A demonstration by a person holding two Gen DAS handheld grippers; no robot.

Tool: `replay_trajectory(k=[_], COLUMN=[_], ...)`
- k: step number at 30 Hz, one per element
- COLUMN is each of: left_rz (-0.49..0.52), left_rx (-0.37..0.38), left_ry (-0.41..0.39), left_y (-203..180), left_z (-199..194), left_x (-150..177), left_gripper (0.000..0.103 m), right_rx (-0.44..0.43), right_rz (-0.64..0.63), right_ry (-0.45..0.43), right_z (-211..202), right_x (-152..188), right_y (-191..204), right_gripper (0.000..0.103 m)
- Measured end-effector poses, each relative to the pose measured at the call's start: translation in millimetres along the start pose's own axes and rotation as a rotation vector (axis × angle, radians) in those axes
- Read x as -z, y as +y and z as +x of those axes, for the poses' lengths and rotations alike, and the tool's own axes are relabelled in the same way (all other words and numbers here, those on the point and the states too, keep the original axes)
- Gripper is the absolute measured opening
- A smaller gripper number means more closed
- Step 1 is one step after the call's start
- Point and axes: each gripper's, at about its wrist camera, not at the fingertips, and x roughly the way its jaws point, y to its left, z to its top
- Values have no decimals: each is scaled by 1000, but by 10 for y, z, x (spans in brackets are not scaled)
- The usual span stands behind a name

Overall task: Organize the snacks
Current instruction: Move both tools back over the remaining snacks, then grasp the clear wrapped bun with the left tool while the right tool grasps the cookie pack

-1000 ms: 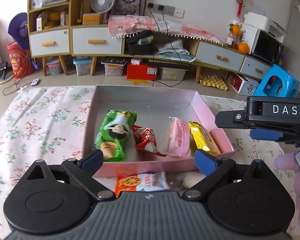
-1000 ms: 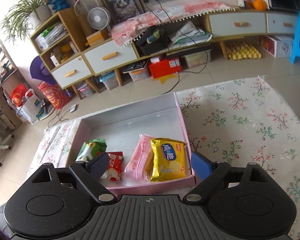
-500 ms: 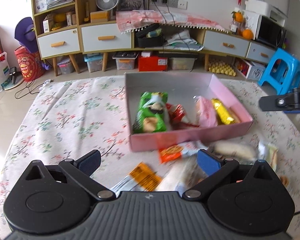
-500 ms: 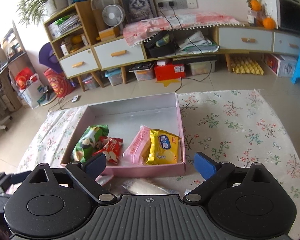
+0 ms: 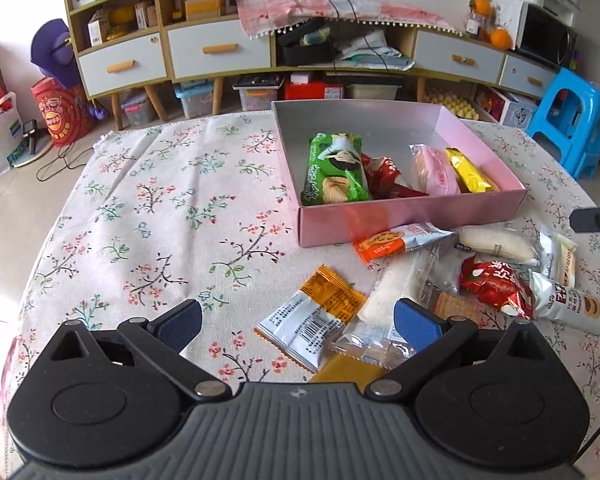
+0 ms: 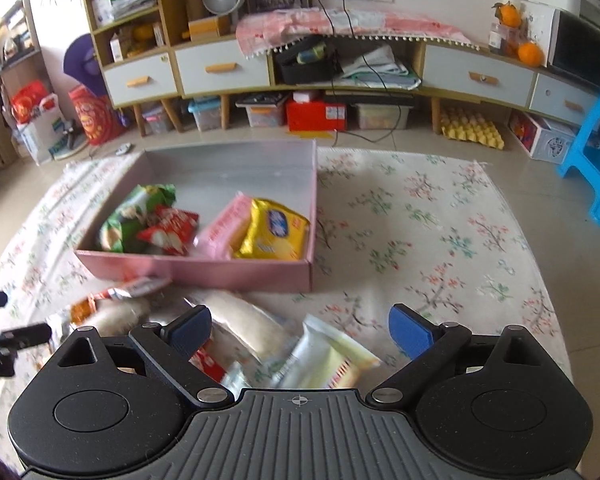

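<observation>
Pink box (image 5: 412, 216) on the floral worktop (image 5: 160, 216) held four snacks; more packets lay loose just in front of it.
We held both grippers, left (image 5: 298, 322) and right (image 6: 300, 330), empty with fingers apart; we judged the orange packet (image 5: 320, 316) nearest, best pinched across its width.

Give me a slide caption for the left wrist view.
Open left gripper above loose snack packets beside a pink box holding four snacks.
</observation>
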Motion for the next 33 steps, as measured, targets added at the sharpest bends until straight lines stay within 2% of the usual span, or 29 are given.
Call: replay_trajectory(k=[6, 9, 12, 14, 19, 22, 27, 33], left_rz=[-5, -6, -10, -16, -27, -36, -43, -65], left_rx=[52, 78, 93, 106, 144, 170, 190, 199], left_ry=[12, 25, 39, 45, 62, 74, 92, 91], left_y=[-38, -76, -111, -138, -191, -236, -273, -272], left_z=[20, 50, 73, 89, 152, 192, 277, 338], left_x=[13, 8, 2, -5, -28, -46, -57, -86], left_gripper=[102, 97, 89, 77, 56, 49, 46, 45], right_rx=[9, 3, -5, -13, -29, -62, -93, -93], right_rz=[-46, -38, -1, 18, 7, -4, -16, -78], right_ry=[19, 44, 83, 117, 217, 249, 307, 316], right_z=[-32, -21, 26, 70, 152, 186, 253, 277], right_x=[141, 192, 240, 270, 342, 393, 479, 557], right_y=[-72, -139, -219, -253, -262, -251, -196, -64], right_gripper=[97, 97, 97, 97, 97, 97, 97, 95])
